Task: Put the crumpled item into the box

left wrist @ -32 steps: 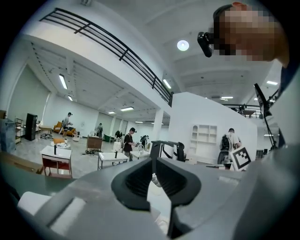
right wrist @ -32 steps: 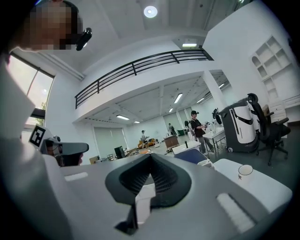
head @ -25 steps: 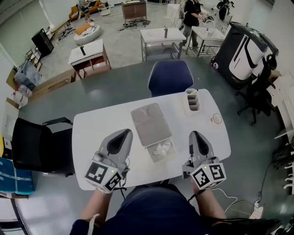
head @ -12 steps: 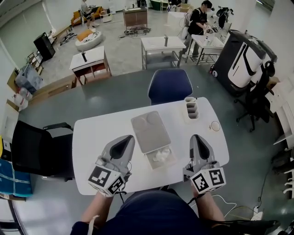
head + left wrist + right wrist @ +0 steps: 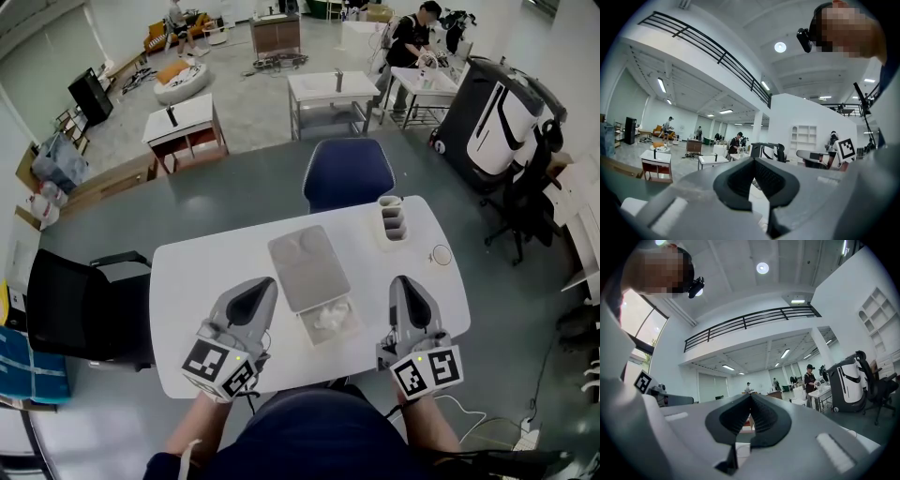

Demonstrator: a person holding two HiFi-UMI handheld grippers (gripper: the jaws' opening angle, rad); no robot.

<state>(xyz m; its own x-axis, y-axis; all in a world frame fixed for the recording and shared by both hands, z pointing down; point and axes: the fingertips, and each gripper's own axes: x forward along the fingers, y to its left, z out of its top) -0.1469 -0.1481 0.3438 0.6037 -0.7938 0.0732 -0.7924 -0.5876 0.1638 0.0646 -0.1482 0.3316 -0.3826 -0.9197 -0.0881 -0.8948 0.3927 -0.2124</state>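
Two pairs of jaws, both pressed together on nothing: ribbed dark pads (image 5: 771,180) meeting in a V on the left gripper (image 5: 253,289), same pads (image 5: 766,418) on the right gripper (image 5: 403,283). Grey, smooth, wedge-shaped shells, held level over the near side of the worktop (image 5: 197,272), which is white, glossy and round-cornered.

Between the two, apart from both: box (image 5: 354,328), a shallow pale tray close to the near edge, holding the crumpled item (image 5: 328,317), white and rumpled. Touching its far edge: lid (image 5: 307,267), a flat, matte grey rounded rectangle with two faint round dents.

Near the far right corner: holder (image 5: 393,217), pale, upright, in compartments; just beside it a small flat disc (image 5: 442,253).

Bare worktop left of the lid and between box and right gripper. Blue chair (image 5: 348,173) at the far edge, black chair (image 5: 80,309) at the left end.
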